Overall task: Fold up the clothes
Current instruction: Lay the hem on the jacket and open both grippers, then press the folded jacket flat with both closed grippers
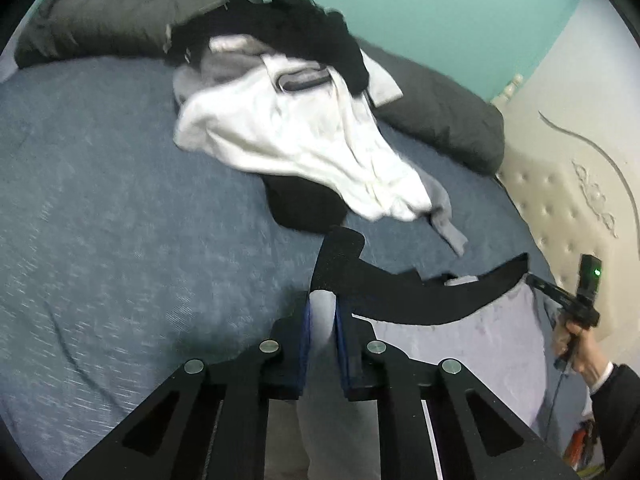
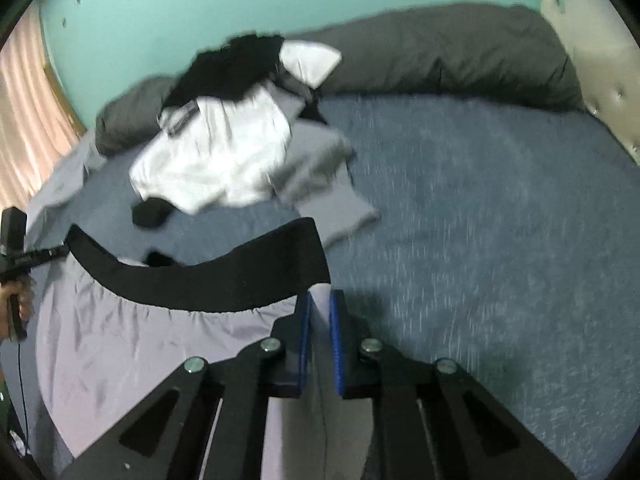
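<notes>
Both claws grip a pale lilac garment with a wide black waistband [image 2: 208, 276]: the left claw [image 1: 322, 300] is clenched on one waistband end, the right claw [image 2: 320, 300] on the other, stretching it above the blue-grey bed [image 2: 480, 220] near a heap of black and white clothes [image 1: 288, 120].
</notes>
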Demonstrator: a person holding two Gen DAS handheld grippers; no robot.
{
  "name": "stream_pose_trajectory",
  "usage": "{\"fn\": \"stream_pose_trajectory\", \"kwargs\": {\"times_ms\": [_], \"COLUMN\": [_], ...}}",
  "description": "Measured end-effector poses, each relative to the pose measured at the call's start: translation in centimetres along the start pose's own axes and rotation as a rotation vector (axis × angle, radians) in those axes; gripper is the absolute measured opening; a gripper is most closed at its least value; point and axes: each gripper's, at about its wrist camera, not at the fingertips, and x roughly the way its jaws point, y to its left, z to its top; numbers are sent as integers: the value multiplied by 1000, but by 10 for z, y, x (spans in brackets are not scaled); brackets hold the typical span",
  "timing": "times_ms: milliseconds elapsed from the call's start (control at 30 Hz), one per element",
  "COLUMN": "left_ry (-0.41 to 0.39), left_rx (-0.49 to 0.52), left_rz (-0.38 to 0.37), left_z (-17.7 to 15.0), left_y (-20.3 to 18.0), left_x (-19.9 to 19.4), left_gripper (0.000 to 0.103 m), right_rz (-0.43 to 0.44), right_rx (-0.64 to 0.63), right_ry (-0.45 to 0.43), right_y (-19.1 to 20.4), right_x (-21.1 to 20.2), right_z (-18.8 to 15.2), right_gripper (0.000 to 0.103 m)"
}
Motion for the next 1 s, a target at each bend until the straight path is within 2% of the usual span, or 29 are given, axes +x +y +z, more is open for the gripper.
{"fn": "stream_pose_trajectory", "kwargs": {"times_ms": [133,367,467,533,667,733,833,900,1000], "left_ry": [35,102,124,129,91,64,38,51,110], "left_rx": [-18,-34,-37,-39,-31,-31,40,53,74], "left_rz": [51,107,117,120,141,159,186,150,100], "left_z": [1,-8,-13,-14,-14,-16,-24,-36,-66], "left_y": [7,18,22,23,18,13,-6,-20,-54], "left_x": [10,48,55,55,32,13,-17,-32,-40], "left_gripper": [12,13,14,18,23,24,26,26,26], "right_rz": [-35,-112,-118,-124,-114,-97,-27,29,130], "right_rx": [-3,48,68,68,109,149,158,124,59], "right_ry": [42,146,187,191,136,104,79,74,118], "right_y": [8,0,-4,-4,-8,-8,8,29,74], "right_x": [12,51,62,59,30,10,-19,-33,-42], "right_z": [6,-11,-15,-15,-11,-12,-19,-28,-49], "right_gripper": [9,9,14,15,20,22,22,22,22]}}
